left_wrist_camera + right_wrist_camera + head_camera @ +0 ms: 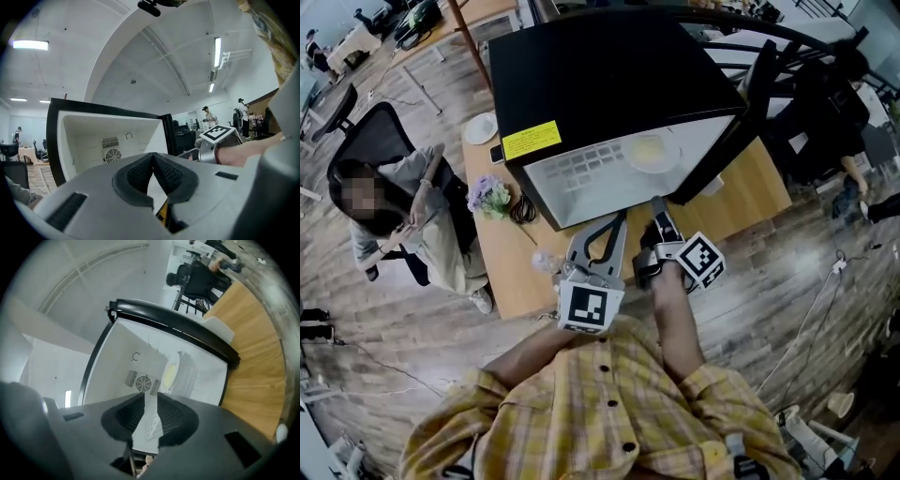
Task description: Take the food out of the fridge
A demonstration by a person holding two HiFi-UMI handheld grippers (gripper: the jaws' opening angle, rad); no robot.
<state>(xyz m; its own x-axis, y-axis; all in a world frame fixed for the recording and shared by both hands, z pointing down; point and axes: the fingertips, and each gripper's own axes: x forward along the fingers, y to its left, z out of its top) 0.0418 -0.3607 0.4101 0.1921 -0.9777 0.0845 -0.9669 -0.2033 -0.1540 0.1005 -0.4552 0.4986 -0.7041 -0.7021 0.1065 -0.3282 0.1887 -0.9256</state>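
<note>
The small black fridge with a white lining (609,75) already stands open on the wooden table (506,253), so the opening part of the job looks done. The food itself has not been taken. A white round plate (631,161) carrying something pale yellow (649,150) sits inside the fridge, ahead of both tools and well clear of their tips.

The right gripper (146,401) points into the cavity with its jaws partly spread. Only the white lining shows through the gap between the pads, and nothing is caught there. In the right gripper view the plate lies beyond the jaws and a little to one side, so it is not yet lined up between them.

The left gripper (153,157) hangs just beside the right one at the mouth of the fridge. Its dark ribbed pads are pressed together at the tip and hold nothing.

By my reading the task is at its approach stage. Still to do is the reach in, a grip on the plate's rim, and lifting it out onto the table without tipping the food — most of the real work.
</note>
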